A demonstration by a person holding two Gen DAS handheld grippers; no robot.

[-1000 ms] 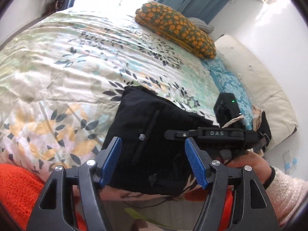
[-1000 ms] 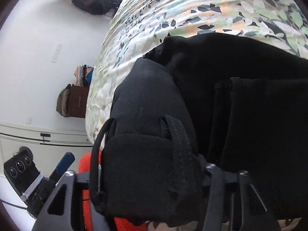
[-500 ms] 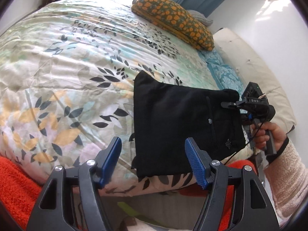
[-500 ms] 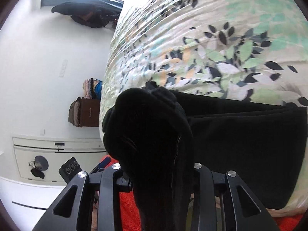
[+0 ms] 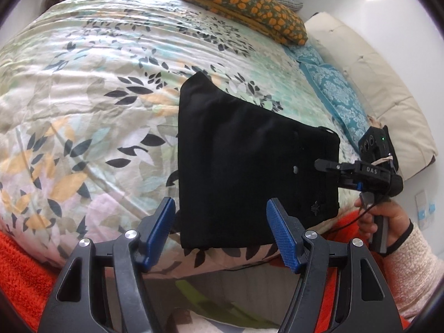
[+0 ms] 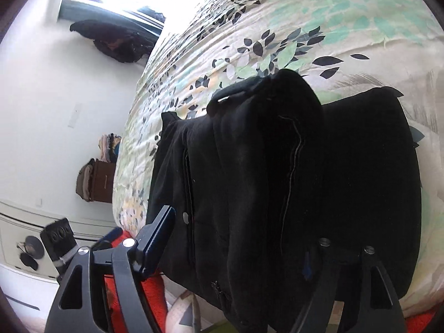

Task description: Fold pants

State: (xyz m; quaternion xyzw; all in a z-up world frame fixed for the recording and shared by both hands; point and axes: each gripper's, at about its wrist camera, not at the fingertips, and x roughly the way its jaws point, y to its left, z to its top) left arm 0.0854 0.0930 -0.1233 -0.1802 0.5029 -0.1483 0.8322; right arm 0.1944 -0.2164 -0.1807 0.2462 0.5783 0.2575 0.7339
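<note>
The black pants (image 5: 249, 166) lie folded into a flat rectangle on the floral bedspread (image 5: 83, 97), near the bed's front edge. My left gripper (image 5: 222, 230) is open and empty, hovering just in front of the pants' near edge. My right gripper (image 5: 327, 166) reaches the pants' right edge from the side. In the right wrist view the pants (image 6: 291, 180) fill the frame between my right gripper's spread fingers (image 6: 155, 236), which are open around the waistband end; the right finger is partly hidden by cloth.
An orange patterned pillow (image 5: 244, 2) and a teal pillow (image 5: 333, 88) lie at the bed's head. A cream headboard cushion (image 5: 374, 77) lines the wall. An orange-red blanket (image 5: 19, 277) hangs at the bed's front edge. A brown bag (image 6: 97, 177) stands by the far wall.
The right gripper was shut on the pants' folded end, carried it over and laid it down, then opened. The left gripper stayed open and pulled back a little.
</note>
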